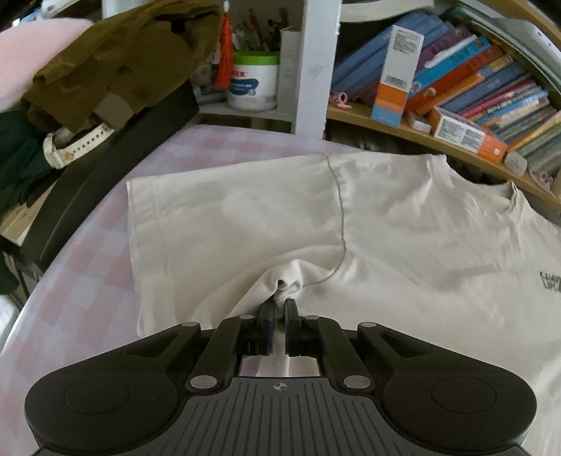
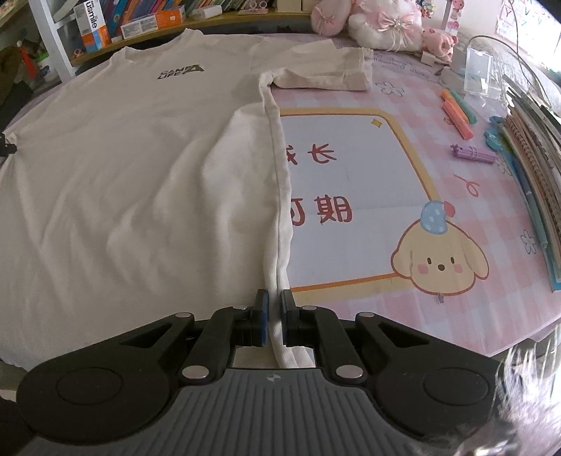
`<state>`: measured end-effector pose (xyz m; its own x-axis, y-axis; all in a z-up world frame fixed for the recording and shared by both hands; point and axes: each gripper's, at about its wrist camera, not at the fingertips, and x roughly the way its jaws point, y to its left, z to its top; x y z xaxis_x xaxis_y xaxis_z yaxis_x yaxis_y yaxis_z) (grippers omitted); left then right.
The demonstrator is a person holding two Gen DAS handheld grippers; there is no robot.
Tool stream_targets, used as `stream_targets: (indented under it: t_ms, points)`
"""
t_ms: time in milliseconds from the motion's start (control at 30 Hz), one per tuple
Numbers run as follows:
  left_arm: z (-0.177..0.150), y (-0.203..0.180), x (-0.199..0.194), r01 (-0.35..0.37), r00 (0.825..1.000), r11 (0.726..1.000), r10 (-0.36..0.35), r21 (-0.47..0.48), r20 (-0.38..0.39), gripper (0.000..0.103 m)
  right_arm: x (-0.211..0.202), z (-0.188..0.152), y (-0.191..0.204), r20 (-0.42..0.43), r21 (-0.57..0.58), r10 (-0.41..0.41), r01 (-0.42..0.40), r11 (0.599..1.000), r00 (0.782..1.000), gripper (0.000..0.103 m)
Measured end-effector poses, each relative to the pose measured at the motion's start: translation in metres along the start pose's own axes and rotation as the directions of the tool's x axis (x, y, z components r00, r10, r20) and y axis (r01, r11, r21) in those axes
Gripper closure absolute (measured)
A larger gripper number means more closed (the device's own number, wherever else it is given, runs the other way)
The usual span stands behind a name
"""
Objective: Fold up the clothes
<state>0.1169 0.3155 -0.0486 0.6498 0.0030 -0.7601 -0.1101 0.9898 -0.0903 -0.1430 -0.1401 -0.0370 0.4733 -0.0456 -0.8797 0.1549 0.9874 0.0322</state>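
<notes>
**Both grippers pinching cream T-shirt on pink desk mat**

Shirt fabric sits bunched between the fingers of the left gripper (image 1: 279,308) in the left wrist view; jaws nearly closed, clamped on a small puckered fold of the cream T-shirt (image 1: 403,228) near the armpit seam. Shirt lies flat, chest up, on the pink checked desk mat (image 1: 87,280); one short sleeve (image 1: 217,196) spread out toward the upper left, collar at upper right, edge of a dark chest print at far right. Left of the shirt: black box (image 1: 105,168) with a white watch (image 1: 75,143) on it and an olive-brown garment (image 1: 119,59) piled on top. Behind: white tub with green lid (image 1: 253,81), white shelf post, wooden shelf (image 1: 403,128) of leaning books.

Right wrist view: right gripper (image 2: 274,308) jaws close together, gripping the shirt's side edge (image 2: 277,217); the pinched seam runs straight away from the fingers toward the other sleeve (image 2: 326,70), which lies folded on the mat. Chest print "CAMP LIFE" (image 2: 180,72) visible. Right of the shirt the mat shows a puppy cartoon (image 2: 440,256) and red characters. Further right: pastel highlighters (image 2: 457,112), purple pen (image 2: 473,154), stacked notebooks (image 2: 526,147). Pink plush toys (image 2: 378,24) at the back edge.
</notes>
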Motion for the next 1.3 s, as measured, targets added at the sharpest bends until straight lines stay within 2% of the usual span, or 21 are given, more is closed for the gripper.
stream_targets:
  t_ms: [167,233,333,433,467,533,633,733,800,867,900,933,967,1033,1200,1300]
  points:
    - [-0.006,0.006,-0.009,0.047,0.999,0.999,-0.047,0.021,-0.017,0.093,-0.007,-0.011,-0.002,-0.023,-0.012,0.006,-0.007,1.0,1.0,0.096]
    - [-0.009,0.008,-0.012,0.066,0.998,0.997,-0.065,0.03,-0.025,0.085,-0.011,-0.017,-0.002,-0.024,-0.007,0.009,-0.009,1.0,1.0,0.096]
    - [-0.019,0.013,-0.031,0.106,0.994,0.994,-0.106,0.027,-0.013,0.081,-0.012,-0.019,-0.003,-0.023,0.017,0.013,-0.012,1.0,1.0,0.095]
    - [-0.043,0.023,-0.067,0.141,0.99,0.989,-0.142,0.033,0.021,0.081,-0.017,-0.021,-0.007,-0.013,0.039,0.019,-0.018,0.999,1.0,0.08]
    - [-0.053,0.026,-0.079,0.146,0.989,0.989,-0.147,0.037,0.027,0.081,-0.019,-0.023,-0.008,-0.008,0.037,0.026,-0.026,0.999,1.0,0.08]
    - [-0.078,0.031,-0.102,0.139,0.99,0.989,-0.14,0.041,0.023,0.081,-0.021,-0.027,-0.011,-0.014,0.027,0.033,-0.032,0.999,0.999,0.08]
    - [-0.108,0.038,-0.123,0.137,0.99,0.99,-0.136,0.036,-0.022,0.081,-0.021,-0.033,-0.012,-0.021,0.012,0.04,-0.039,0.999,0.999,0.08]
    - [-0.13,0.038,-0.134,0.085,0.995,0.994,-0.081,0.064,-0.062,0.081,-0.022,-0.034,-0.012,-0.017,0.005,0.045,-0.045,0.999,0.999,0.079]
    - [-0.14,0.039,-0.139,0.071,0.996,0.996,-0.068,0.045,-0.057,0.082,-0.021,-0.034,-0.012,-0.012,-0.011,0.04,-0.04,0.999,0.999,0.082]
    - [-0.145,0.043,-0.142,0.089,0.995,0.996,-0.089,0.006,-0.054,0.087,-0.021,-0.034,-0.013,-0.003,-0.019,0.034,-0.034,0.999,0.999,0.094]
    - [-0.146,0.045,-0.143,0.101,0.993,0.995,-0.102,-0.019,-0.055,0.092,-0.02,-0.034,-0.014,0.003,-0.019,0.031,-0.031,0.999,1.0,0.095]
    - [-0.148,0.047,-0.144,0.113,0.992,0.993,-0.116,-0.045,-0.056,0.102,-0.02,-0.034,-0.015,0.007,-0.01,0.028,-0.028,1.0,1.0,0.097]
    - [-0.151,0.048,-0.146,0.124,0.99,0.99,-0.128,-0.062,-0.062,0.102,-0.019,-0.033,-0.016,0.012,-0.017,0.02,-0.02,1.0,1.0,0.097]
    - [-0.155,0.041,-0.15,0.119,0.99,0.992,-0.121,-0.038,-0.071,0.102,-0.018,-0.032,-0.019,0.025,-0.015,-0.004,0.005,1.0,1.0,0.097]
    - [-0.155,0.033,-0.153,0.1,0.99,0.995,-0.1,-0.001,-0.095,0.102,-0.02,-0.035,-0.02,0.015,-0.024,0.016,-0.016,1.0,1.0,0.097]
    - [-0.154,0.034,-0.153,0.101,0.99,0.995,-0.1,0.006,-0.104,0.098,-0.02,-0.035,-0.022,0.017,-0.003,0.021,-0.021,1.0,1.0,0.097]
